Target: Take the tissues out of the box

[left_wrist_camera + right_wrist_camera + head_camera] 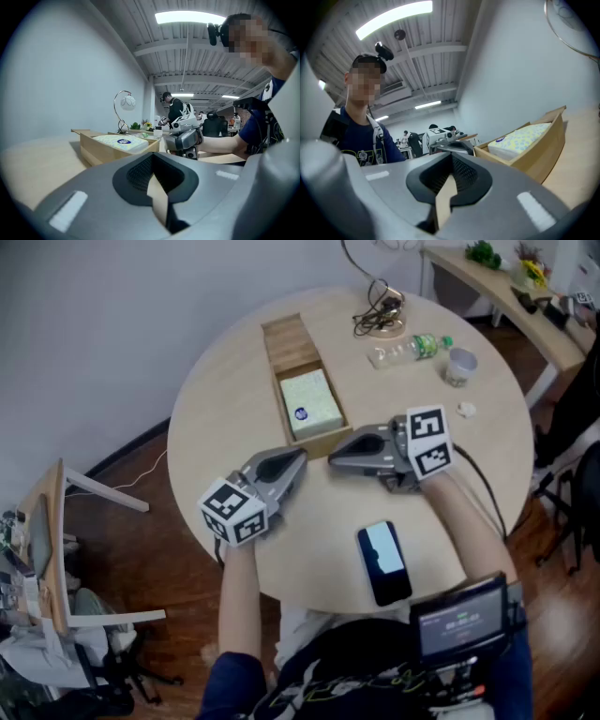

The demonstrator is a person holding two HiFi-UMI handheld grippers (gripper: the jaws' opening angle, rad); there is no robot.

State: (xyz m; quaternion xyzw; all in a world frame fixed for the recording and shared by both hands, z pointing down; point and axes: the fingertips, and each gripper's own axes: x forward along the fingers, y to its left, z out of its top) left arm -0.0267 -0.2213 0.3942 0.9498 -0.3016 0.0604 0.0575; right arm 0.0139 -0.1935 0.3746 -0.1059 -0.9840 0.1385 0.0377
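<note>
A wooden box (325, 440) stands open on the round table (216, 399), its lid (289, 338) folded back. A pale yellow-green tissue pack (310, 402) with a blue label lies inside. Both grippers rest on the table just in front of the box. My left gripper (298, 458) points at the box's near end, shut and empty. My right gripper (334, 457) points left along the box's near end, also shut with nothing in it. The left gripper view shows the box (101, 151), the pack (119, 141) and the right gripper (185, 138). The right gripper view shows the box (539, 150) and the pack (520, 138).
A black phone (382, 562) lies near the table's front edge. A plastic bottle (412, 348), a cup (459, 365), a small white object (466, 410) and a lamp base with a cable (380, 315) sit at the back right. A side table (511, 292) stands beyond.
</note>
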